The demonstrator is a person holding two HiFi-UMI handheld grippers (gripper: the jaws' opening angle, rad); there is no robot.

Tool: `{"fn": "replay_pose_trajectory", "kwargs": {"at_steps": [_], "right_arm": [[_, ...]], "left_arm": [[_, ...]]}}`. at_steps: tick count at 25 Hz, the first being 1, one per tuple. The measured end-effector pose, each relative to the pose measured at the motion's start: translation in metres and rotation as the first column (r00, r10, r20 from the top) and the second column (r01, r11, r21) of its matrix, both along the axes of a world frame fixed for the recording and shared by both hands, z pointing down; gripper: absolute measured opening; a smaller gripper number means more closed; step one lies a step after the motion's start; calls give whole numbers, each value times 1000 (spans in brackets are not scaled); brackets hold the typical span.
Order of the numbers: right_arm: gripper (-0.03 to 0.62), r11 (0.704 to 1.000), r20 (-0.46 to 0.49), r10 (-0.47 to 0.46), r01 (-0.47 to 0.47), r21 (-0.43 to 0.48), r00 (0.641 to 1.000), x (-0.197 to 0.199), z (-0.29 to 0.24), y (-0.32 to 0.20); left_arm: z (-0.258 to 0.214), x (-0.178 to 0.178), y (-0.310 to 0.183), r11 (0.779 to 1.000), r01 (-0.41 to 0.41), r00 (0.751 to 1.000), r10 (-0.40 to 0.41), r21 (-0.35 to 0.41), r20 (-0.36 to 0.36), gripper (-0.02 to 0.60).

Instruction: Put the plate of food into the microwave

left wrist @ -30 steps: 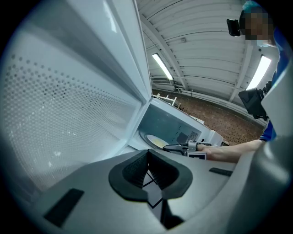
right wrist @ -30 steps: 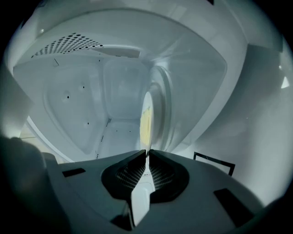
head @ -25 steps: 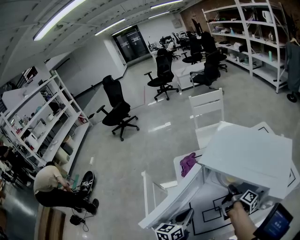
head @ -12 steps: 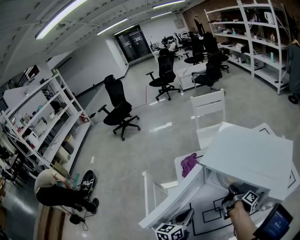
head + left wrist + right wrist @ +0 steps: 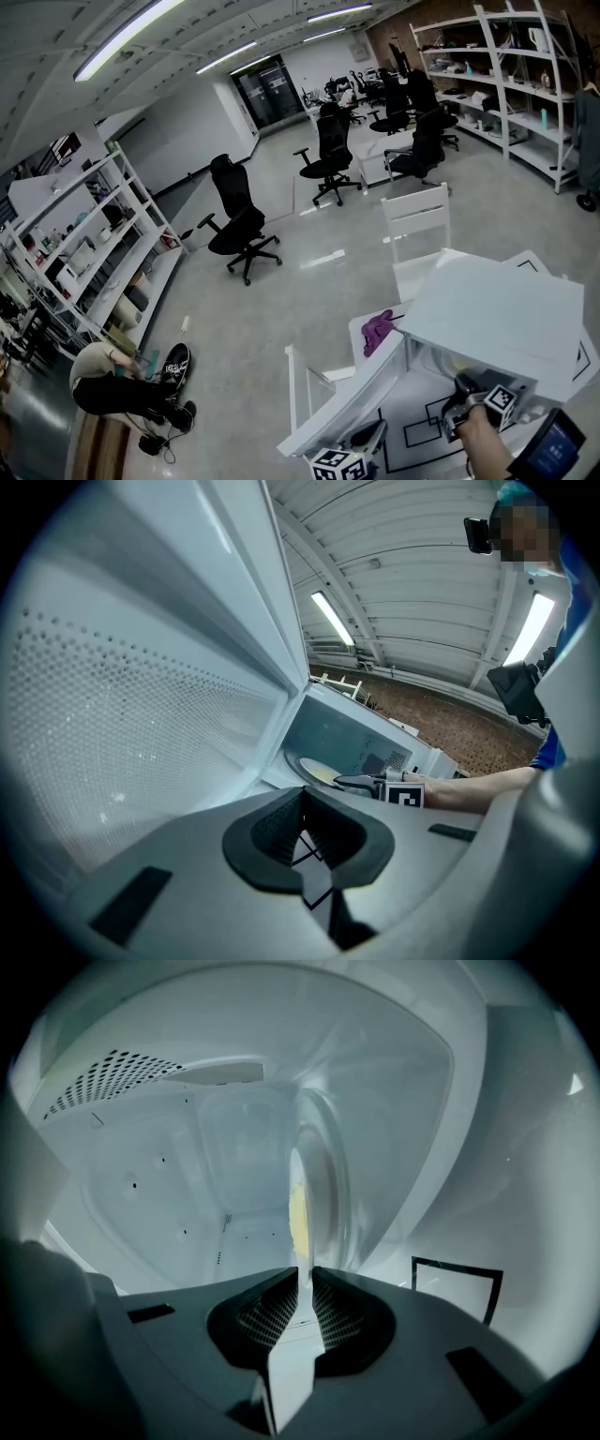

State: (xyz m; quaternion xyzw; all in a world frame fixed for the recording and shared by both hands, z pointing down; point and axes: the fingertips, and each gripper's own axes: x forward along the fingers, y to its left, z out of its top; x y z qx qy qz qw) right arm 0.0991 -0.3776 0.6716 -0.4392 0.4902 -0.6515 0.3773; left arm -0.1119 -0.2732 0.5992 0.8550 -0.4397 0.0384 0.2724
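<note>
Open microwave (image 5: 497, 314) on worktop (image 5: 412, 414). Plate of food (image 5: 300, 1185), judged stiff, breakable: rim pinched in right gripper (image 5: 305, 1277). Left gripper (image 5: 302, 803) closed, empty.

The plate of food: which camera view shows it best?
The left gripper view: the plate shows its pale face inside the microwave. The right gripper view shows it only edge-on, its rim pinched in the right gripper. The head view hides it behind the microwave's top.

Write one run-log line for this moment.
right gripper: shut on plate, inside microwave | left gripper: shut, empty | microwave door: open | plate: not yet released
</note>
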Motion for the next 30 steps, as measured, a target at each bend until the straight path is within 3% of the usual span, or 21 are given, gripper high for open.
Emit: {"fn": "replay_pose_trajectory", "kwargs": {"at_steps": [30], "right_arm": [[52,998,-66,-69,70,8,995,-16,10,15]], "left_arm": [[-1,-4,7,1000,-3,1000,3,17,0,6]]}}
